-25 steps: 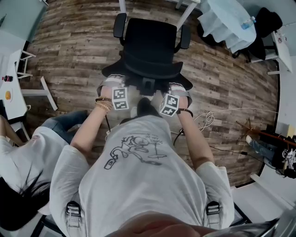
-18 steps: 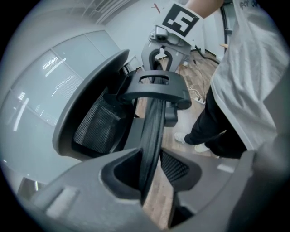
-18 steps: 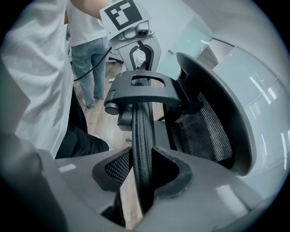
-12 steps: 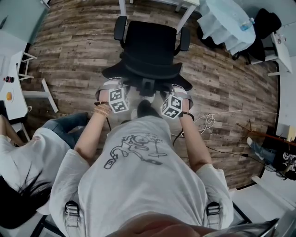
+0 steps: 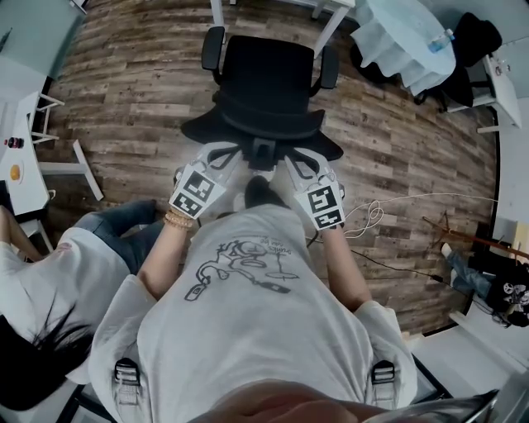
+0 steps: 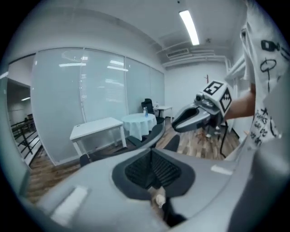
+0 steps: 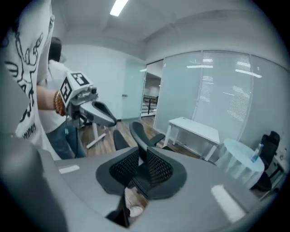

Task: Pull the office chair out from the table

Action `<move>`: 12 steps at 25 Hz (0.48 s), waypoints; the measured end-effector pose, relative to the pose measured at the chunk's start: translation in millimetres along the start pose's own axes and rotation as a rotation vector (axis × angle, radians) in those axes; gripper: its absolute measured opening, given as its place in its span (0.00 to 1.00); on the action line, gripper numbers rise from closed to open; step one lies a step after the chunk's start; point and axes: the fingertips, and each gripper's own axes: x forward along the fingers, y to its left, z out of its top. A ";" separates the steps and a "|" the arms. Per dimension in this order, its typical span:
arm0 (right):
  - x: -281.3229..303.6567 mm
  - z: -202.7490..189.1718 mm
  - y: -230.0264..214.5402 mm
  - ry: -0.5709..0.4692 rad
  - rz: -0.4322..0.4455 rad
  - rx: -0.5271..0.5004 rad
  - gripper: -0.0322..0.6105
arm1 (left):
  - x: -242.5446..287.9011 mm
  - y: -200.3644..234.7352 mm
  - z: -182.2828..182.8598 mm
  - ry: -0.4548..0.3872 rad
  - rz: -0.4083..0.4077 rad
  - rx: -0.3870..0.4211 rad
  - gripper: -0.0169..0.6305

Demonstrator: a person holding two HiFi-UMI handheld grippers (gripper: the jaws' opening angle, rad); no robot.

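Since a second ago, both grippers have come up and rolled, so their marker cubes (image 5: 197, 192) now face upward. The chair has not shifted.

Head view: the office chair (image 5: 264, 78) stands on the plank floor (image 5: 132, 99). Its seat faces the white table legs (image 5: 216, 10) at the floor's far edge, and its backrest (image 5: 264, 124) is turned toward the person (image 5: 248, 289). The left gripper (image 5: 235, 151) and right gripper (image 5: 291, 157) reach the backrest's rear edge, one on each side of its centre. Whether they touch it cannot be told from here.

Left gripper view: the jaws have just been closing and the pads now meet with nothing between them. The chair lies beyond the tips. Behind it are a white table (image 6: 97, 127) and a cloth-covered round table (image 6: 140, 121).

Right gripper view: the jaws have just been closing and a slim gap remains, with nothing clamped. The backrest's edge shows beyond the gap.
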 end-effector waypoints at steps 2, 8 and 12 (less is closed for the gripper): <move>-5.2 20.6 3.3 -0.071 -0.011 0.057 0.13 | -8.2 -0.2 14.3 -0.054 0.025 0.011 0.03; -23.0 74.5 12.7 -0.225 0.003 0.115 0.07 | -32.6 -12.1 72.5 -0.258 0.001 -0.113 0.03; -32.1 86.6 23.8 -0.285 0.025 0.145 0.06 | -40.9 -21.6 89.2 -0.314 0.004 -0.122 0.03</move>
